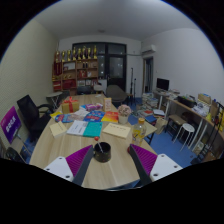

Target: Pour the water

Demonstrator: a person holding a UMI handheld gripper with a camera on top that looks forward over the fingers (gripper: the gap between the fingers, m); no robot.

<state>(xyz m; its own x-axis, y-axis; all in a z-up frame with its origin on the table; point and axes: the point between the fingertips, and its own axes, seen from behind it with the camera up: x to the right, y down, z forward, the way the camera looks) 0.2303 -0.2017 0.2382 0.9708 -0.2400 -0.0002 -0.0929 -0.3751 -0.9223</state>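
Observation:
A small black cup [102,152] with something thin and pale leaning in it stands on the round wooden table [115,165], just ahead of my fingers and nearer the left one. My gripper [111,162] is open, its purple pads [78,160] spread wide at either side, and nothing is held between them. No water bottle or jug can be made out among the things on the table.
Books, boxes and coloured papers [92,128] clutter the table's far half. A black chair [32,115] stands at the left, a shelf with yellow items [78,68] at the back wall, desks with a monitor [163,86] and a stool [187,132] at the right.

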